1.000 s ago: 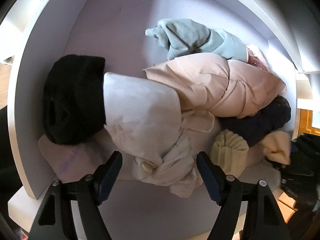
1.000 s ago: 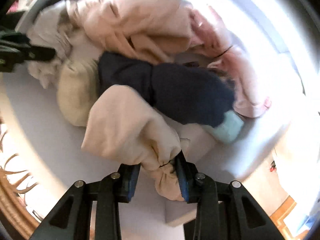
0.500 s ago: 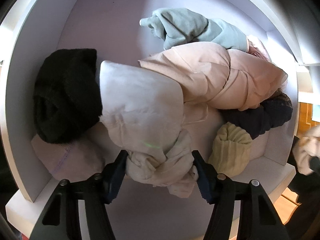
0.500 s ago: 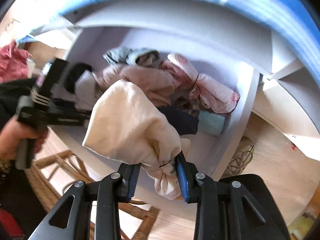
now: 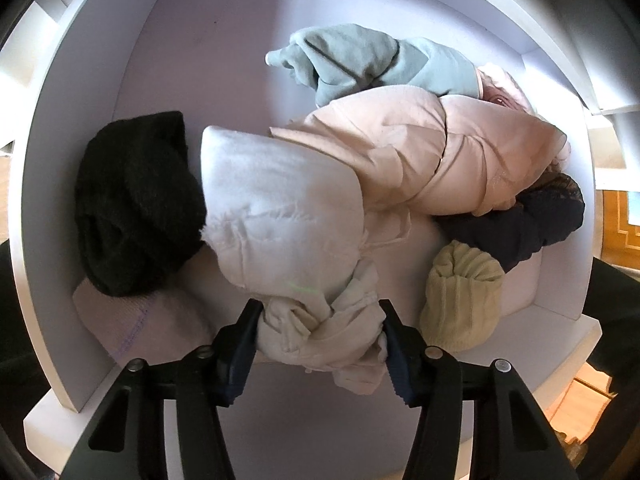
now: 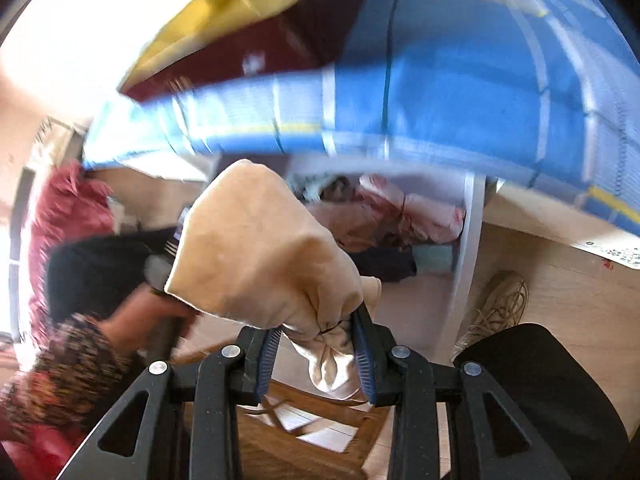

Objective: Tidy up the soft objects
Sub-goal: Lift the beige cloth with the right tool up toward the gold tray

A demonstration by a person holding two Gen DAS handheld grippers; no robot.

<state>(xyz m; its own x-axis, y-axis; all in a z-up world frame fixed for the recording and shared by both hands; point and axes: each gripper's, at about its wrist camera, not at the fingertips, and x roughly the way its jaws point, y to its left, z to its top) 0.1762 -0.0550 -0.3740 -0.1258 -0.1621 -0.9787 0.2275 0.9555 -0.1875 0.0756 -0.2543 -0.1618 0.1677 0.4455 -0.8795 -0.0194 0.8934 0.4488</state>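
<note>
In the left wrist view a white shelf compartment (image 5: 224,40) holds a heap of soft bundles. My left gripper (image 5: 320,344) points down into it, its jaws closing on the knotted end of a cream-white cloth bundle (image 5: 280,216), with both pads pressing the knot. Around it lie a black knit hat (image 5: 132,204), a peach bundle (image 5: 432,160), a pale green garment (image 5: 372,60), a dark navy piece (image 5: 528,220) and a yellowish ribbed roll (image 5: 460,296). In the right wrist view my right gripper (image 6: 316,360) is shut on the tied end of a tan cloth bundle (image 6: 256,252), held in the air in front of the shelf.
Blue plaid fabric (image 6: 440,80) and a dark red and yellow item (image 6: 240,48) fill the top of the right wrist view. A person's hand and patterned sleeve (image 6: 80,356) hold the other gripper at left. A shoe (image 6: 496,312), wooden floor and a wooden chair frame (image 6: 304,436) lie below.
My left jaws have closed in onto the cream-white bundle's knot. My right gripper has lifted the tan bundle up out of the shelf compartment and away from the heap.
</note>
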